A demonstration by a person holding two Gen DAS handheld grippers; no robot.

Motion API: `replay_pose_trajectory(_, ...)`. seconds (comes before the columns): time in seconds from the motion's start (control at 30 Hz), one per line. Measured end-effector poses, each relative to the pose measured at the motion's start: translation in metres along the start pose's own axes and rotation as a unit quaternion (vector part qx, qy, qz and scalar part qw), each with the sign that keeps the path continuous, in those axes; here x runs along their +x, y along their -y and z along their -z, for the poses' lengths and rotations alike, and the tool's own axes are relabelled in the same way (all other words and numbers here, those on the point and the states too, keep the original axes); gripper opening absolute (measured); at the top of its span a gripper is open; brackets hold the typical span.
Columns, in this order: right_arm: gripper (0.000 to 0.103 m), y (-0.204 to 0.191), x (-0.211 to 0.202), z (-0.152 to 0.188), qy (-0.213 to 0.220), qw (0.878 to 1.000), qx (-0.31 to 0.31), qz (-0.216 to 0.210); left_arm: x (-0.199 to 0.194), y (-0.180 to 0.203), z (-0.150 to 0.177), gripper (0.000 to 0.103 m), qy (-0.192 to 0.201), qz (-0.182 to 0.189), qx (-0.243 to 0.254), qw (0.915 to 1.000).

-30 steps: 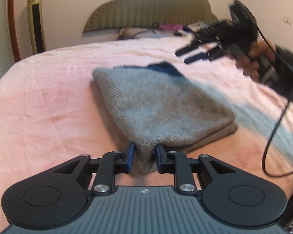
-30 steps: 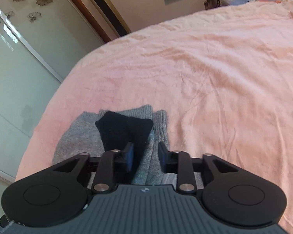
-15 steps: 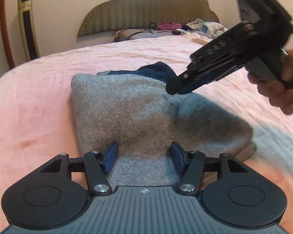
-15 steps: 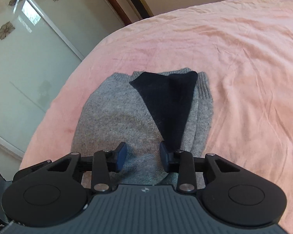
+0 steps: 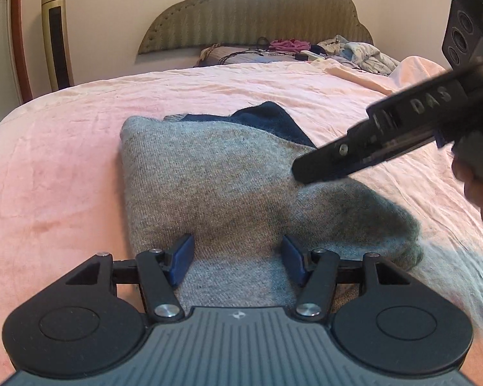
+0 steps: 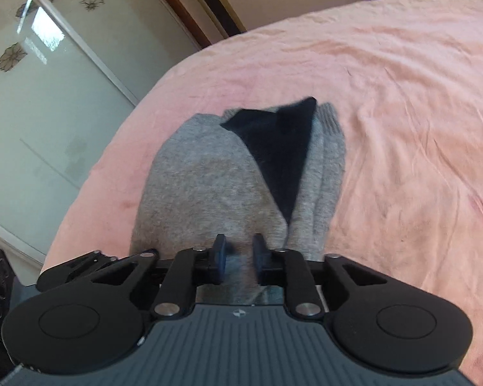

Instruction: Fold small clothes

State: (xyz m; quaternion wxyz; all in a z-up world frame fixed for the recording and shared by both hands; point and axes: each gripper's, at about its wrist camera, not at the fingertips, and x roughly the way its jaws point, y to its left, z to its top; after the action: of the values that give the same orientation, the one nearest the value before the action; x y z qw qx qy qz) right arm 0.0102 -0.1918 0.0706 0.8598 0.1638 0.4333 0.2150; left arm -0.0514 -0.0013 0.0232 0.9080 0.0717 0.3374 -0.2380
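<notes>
A folded grey knit garment with a dark navy part lies on the pink bedspread. My left gripper is open, its jaws wide apart over the garment's near edge. My right gripper comes in from the right and touches the top of the garment. In the right wrist view the grey garment and its navy triangle lie ahead, and the right gripper has its jaws close together with grey fabric between them.
The padded headboard and a pile of loose clothes are at the far end of the bed. A tall gold fan stands by the wall at left. A glass sliding door flanks the bed's edge.
My left gripper let go of the garment's edge and opened wide. My right gripper came down onto the garment and narrowed its jaws on the grey fabric.
</notes>
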Motion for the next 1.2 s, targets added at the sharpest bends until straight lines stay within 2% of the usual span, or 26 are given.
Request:
replay_pose_trajectory(0.03, 0.061, -0.004, 0.004, 0.003, -0.005, 1.000, -0.012, 0.000, 0.000, 0.001, 0.000, 0.060, 0.000, -0.001, 0.001, 1.0000)
replay_pose_trajectory(0.07, 0.064, -0.002, 0.013, 0.007, -0.015, 1.000, -0.022, 0.007, 0.000, 0.001, 0.000, 0.060, 0.000, -0.003, 0.002, 1.0000)
replay_pose_trajectory(0.13, 0.057, 0.004, 0.017, 0.012, -0.002, 0.999, -0.038, 0.003, -0.007, 0.001, 0.001, 0.060, 0.003, -0.013, 0.000, 0.9999)
replay_pose_trajectory(0.17, 0.053, 0.005, 0.012, 0.010, -0.001, 1.000, -0.024, 0.007, -0.015, 0.001, 0.003, 0.060, 0.007, -0.019, -0.004, 0.9998)
replay_pose_trajectory(0.23, 0.054, 0.001, -0.004, 0.010, 0.007, 1.000, -0.013, 0.022, -0.031, 0.000, 0.010, 0.061, 0.021, -0.031, -0.016, 0.9992)
replay_pose_trajectory(0.3, 0.065, -0.008, -0.025, 0.019, 0.031, 0.998, -0.028, 0.051, -0.045, -0.001, 0.020, 0.069, 0.031, -0.053, -0.046, 0.9971)
replay_pose_trajectory(0.37, 0.091, -0.014, -0.046, 0.035, 0.067, 0.993, -0.042, 0.086, -0.055, -0.001, 0.033, 0.074, 0.038, -0.082, -0.076, 0.9930)
replay_pose_trajectory(0.43, 0.098, -0.015, -0.060, 0.057, 0.101, 0.985, -0.050, 0.133, -0.060, 0.001, 0.045, 0.074, 0.037, -0.109, -0.103, 0.9879)
replay_pose_trajectory(0.5, 0.098, -0.014, -0.063, 0.078, 0.106, 0.979, -0.053, 0.166, -0.063, 0.003, 0.054, 0.075, 0.031, -0.121, -0.132, 0.9833)
replay_pose_trajectory(0.57, 0.101, -0.011, -0.059, 0.099, 0.102, 0.974, -0.044, 0.197, -0.063, 0.005, 0.058, 0.078, 0.026, -0.116, -0.142, 0.9828)
replay_pose_trajectory(0.67, 0.102, -0.012, -0.041, 0.118, 0.067, 0.971, -0.028, 0.227, -0.062, 0.011, 0.061, 0.078, 0.024, -0.121, -0.138, 0.9827)
replay_pose_trajectory(0.8, 0.103, -0.026, -0.028, 0.131, 0.078, 0.963, -0.050, 0.255, -0.057, 0.018, 0.066, 0.082, 0.021, -0.130, -0.133, 0.9823)
replay_pose_trajectory(0.87, 0.103, -0.033, -0.023, 0.136, 0.082, 0.955, -0.059, 0.278, -0.055, 0.022, 0.066, 0.089, 0.017, -0.132, -0.122, 0.9835)
replay_pose_trajectory(1.03, 0.103, -0.034, -0.021, 0.142, 0.107, 0.951, -0.058, 0.283, -0.050, 0.023, 0.066, 0.101, 0.007, -0.121, -0.111, 0.9864)
replay_pose_trajectory(1.2, 0.103, -0.036, -0.022, 0.145, 0.113, 0.951, -0.056, 0.284, -0.047, 0.026, 0.065, 0.103, -0.002, -0.132, -0.103, 0.9859)
